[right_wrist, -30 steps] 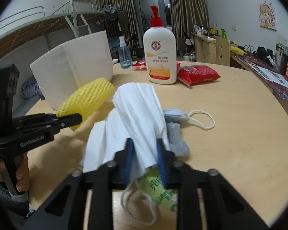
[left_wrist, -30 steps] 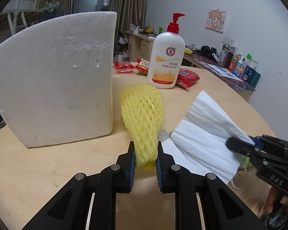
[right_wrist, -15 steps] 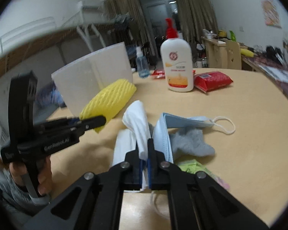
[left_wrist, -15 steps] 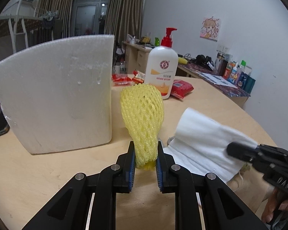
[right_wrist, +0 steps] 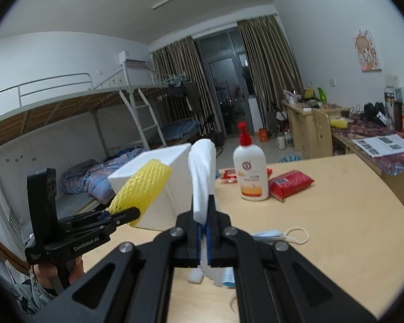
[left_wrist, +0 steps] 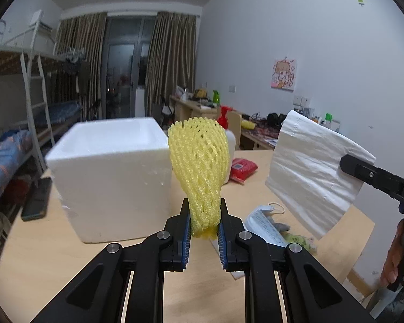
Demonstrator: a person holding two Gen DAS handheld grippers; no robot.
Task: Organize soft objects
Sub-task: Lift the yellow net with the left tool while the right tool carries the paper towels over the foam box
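Dorm-room clutter fills the background: bunk beds at nine o'clock, curtained balcony doors at twelve, desks along the right wall. I'm working over a pale wooden table [left_wrist: 54, 263].

My left gripper [left_wrist: 203, 232] is pinching the narrow end of the yellow foam fruit net [left_wrist: 198, 167], which stands up from the jaws toward twelve o'clock, clear of the table. My right gripper [right_wrist: 203, 238] is pressed together on the white tissue [right_wrist: 202, 167]; in the left view it hangs as a flat sheet at two o'clock. I judge both are held high so they can clear the rim of the white styrofoam box [left_wrist: 110, 177], which sits at ten o'clock and looks like the destination.

Left on the table are a blue face mask [left_wrist: 264, 223], a grey cloth [left_wrist: 281, 226] beside it and a green packet [left_wrist: 299, 239], all around four o'clock. The pump lotion bottle [right_wrist: 250, 173] and red wipes pack [right_wrist: 292, 181] stand farther back at one o'clock.

Compared with a second ago, both hands have risen: the box's open top is now visible, where before I saw only its side wall. The right jaws have just been closing, going from a loose hold to a tight pinch with the tissue between them, and the tissue has come off the pile. The left hold on the net is unchanged.
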